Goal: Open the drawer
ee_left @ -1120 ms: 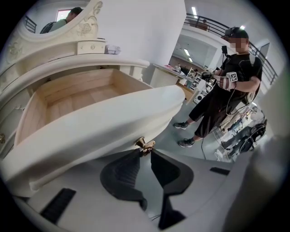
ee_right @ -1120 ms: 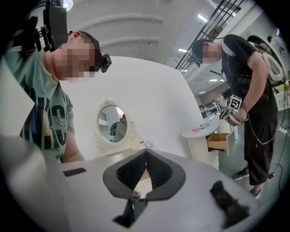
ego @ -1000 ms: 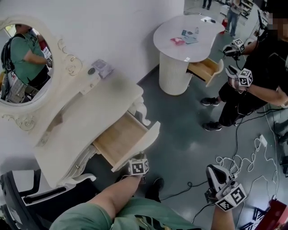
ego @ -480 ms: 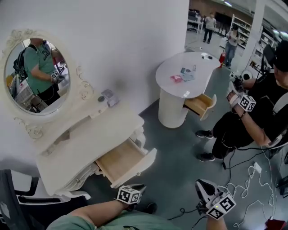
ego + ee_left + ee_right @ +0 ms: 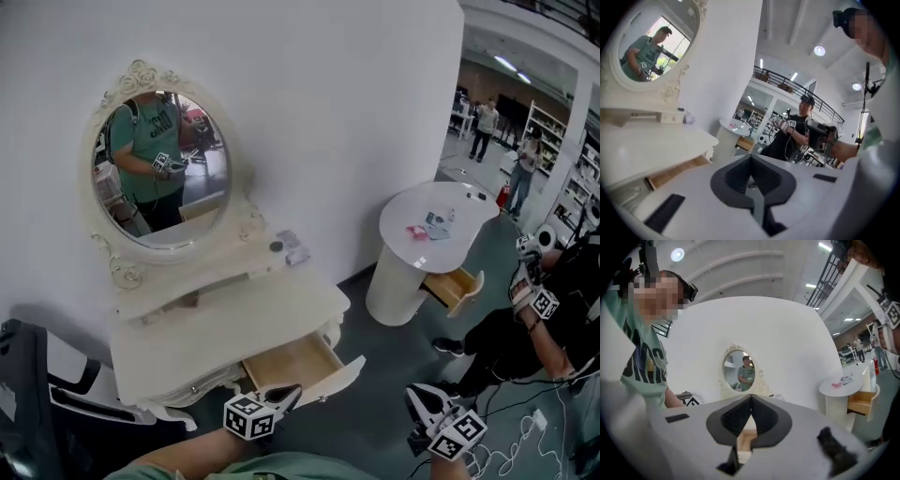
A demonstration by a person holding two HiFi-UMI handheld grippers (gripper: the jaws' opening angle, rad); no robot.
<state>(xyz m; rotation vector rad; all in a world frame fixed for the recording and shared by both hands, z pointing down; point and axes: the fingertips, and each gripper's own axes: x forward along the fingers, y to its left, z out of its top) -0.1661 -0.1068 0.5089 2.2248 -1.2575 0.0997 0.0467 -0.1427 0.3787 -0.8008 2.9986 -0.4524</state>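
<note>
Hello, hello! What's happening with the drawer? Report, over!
Left gripper jaws closing, nothing between. Right gripper jaws together, empty. Drawer stands open, neither gripper touching it. Nothing in the way.

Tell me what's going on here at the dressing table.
A person in a green shirt holds a two-jaw gripper in each hand, in front of the cream dressing table with the oval mirror. Its wood-lined drawer stands pulled out. The left gripper is closing its jaws on nothing. The right gripper has its jaws together, empty. Neither touches the drawer.
</note>
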